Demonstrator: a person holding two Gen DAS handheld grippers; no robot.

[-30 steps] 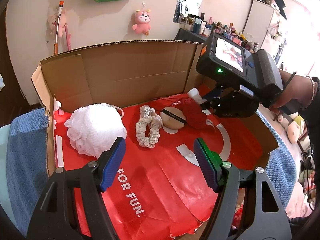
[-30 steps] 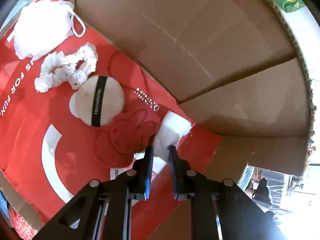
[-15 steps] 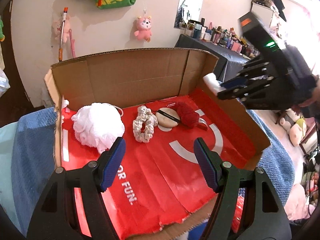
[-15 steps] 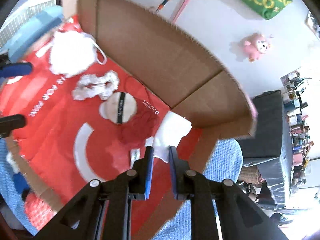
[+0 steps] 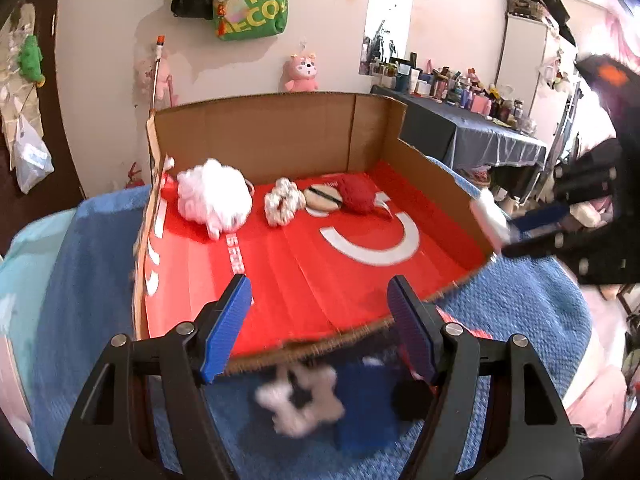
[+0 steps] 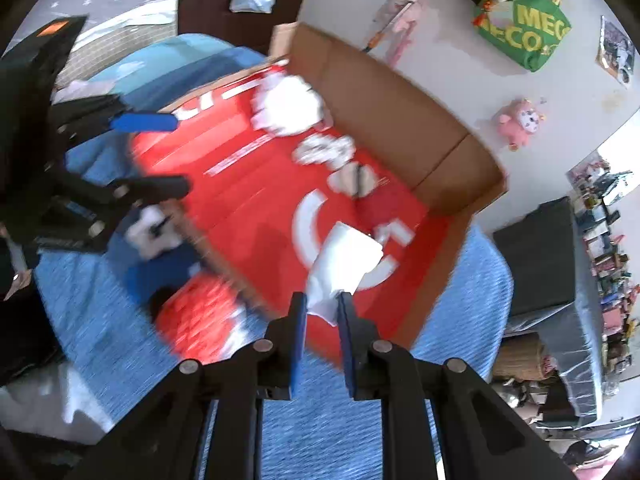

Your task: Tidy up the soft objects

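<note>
A cardboard box lined with red paper holds a white mesh puff, a cream scrunchie, a round powder puff and a red yarn ball. My right gripper is shut on a white soft piece and holds it above the box's near right corner; it also shows in the left wrist view. My left gripper is open and empty, above the box's front edge, over a white-and-black soft item and a blue one on the blue towel.
A red mesh item lies on the blue towel beside the box front. A dark table crowded with bottles stands at the back right. A green bag and a pink plush hang on the wall.
Both grippers pulled back and up out of the box. My right gripper carried the white piece from beside the red yarn ball to above the box's right corner. The view is blurred by motion.
</note>
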